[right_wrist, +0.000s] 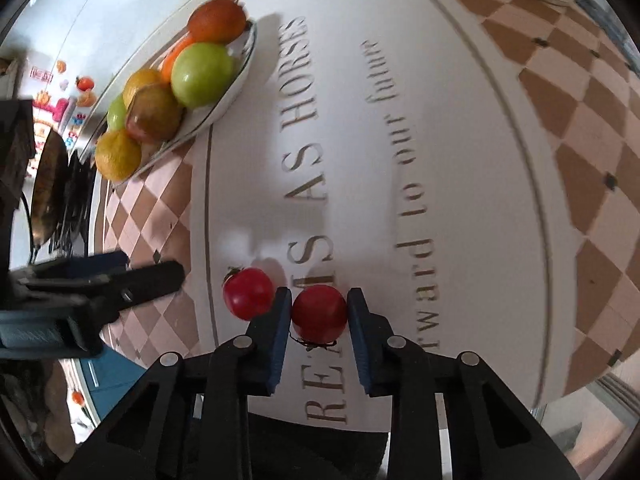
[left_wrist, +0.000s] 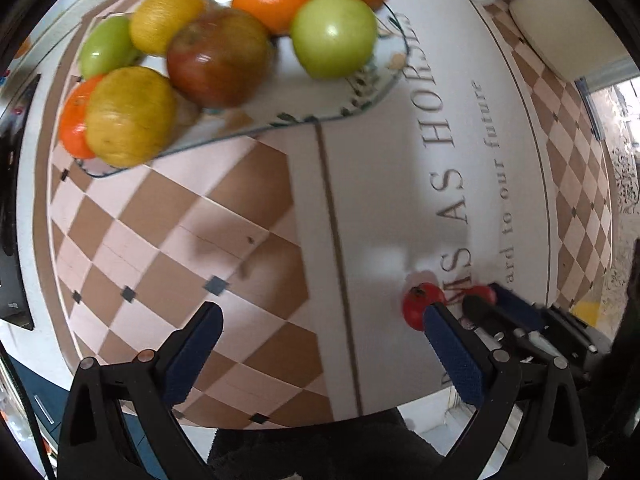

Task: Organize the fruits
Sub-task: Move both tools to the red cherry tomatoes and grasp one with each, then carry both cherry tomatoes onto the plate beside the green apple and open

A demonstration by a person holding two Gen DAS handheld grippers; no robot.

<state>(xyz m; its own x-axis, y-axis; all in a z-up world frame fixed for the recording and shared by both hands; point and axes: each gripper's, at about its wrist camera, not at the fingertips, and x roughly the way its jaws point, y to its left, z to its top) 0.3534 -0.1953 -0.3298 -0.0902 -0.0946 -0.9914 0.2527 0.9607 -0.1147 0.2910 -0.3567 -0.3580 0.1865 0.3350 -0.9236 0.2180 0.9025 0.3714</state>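
Fruits are piled in a shallow white dish [right_wrist: 236,80] at the left of the desk [right_wrist: 460,152], as seen in the right wrist view: a yellow citrus [right_wrist: 117,155] at the near end, a red-brown apple [right_wrist: 154,113], a green apple [right_wrist: 202,74] and an orange [right_wrist: 217,20] at the far end. Nearer, the left gripper [left_wrist: 324,328] is held with its fingers spread wide and nothing between them. On the printed white cloth a red tomato [right_wrist: 248,293] is seen just beside the right gripper [right_wrist: 319,312]. A second red tomato [right_wrist: 319,314] is clasped between the right gripper's blue finger pads [right_wrist: 280,340], both pads touching it, near the front edge of the desk and well apart from the dish.
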